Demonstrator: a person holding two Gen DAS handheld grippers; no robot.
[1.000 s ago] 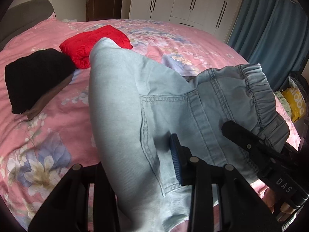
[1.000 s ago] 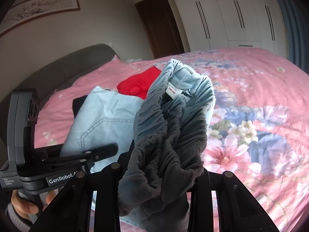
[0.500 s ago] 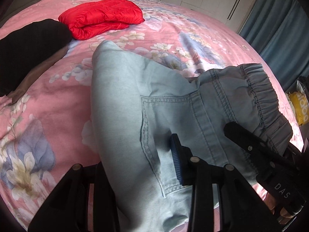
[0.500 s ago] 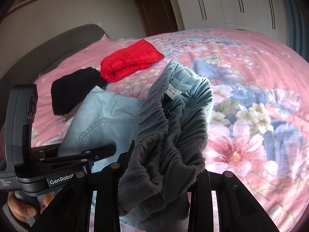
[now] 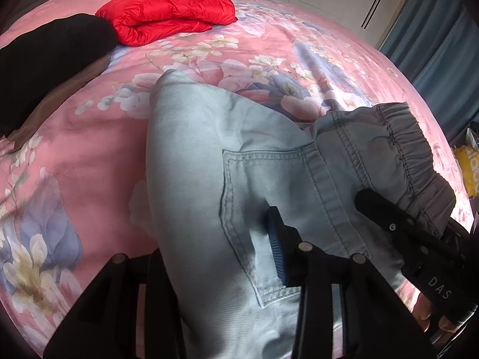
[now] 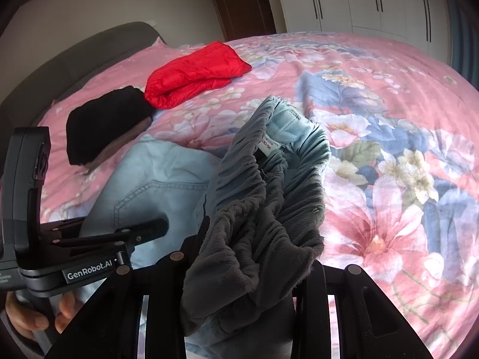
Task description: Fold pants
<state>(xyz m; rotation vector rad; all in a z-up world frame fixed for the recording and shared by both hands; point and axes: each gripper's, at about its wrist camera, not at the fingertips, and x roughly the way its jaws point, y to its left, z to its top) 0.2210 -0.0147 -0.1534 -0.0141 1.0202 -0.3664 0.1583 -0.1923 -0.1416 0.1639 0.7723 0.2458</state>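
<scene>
Both tongs grip the pants (image 5: pixel 209 164) for me: left gripper (image 5: pixel 221 257) holds the pale denim by the back pocket, its jaws having just eased a little wider with cloth between them, and the blue pad (image 5: pixel 277 252) presses the fabric; right gripper (image 6: pixel 245 272) is clenched on the bunched grey elastic waistband (image 6: pixel 263 197). From the left wrist I see the far fold of the pants lying on the bed (image 5: pixel 89 155), while the waistband end hangs off my tongs above it. To the left and far side of that fold I have bare pink floral cover; more open cover spreads to the right in the right wrist view. Farther up the bed lie a folded red jacket (image 5: pixel 167 9) and a black garment (image 5: pixel 48 59), just beside each other and apart from the pants. A grey headboard (image 6: pixel 74 59) closes that end, white wardrobes (image 6: pixel 359 0) and a dark door (image 6: pixel 239 0) stand behind, blue curtains (image 5: pixel 443 36) on the right.
</scene>
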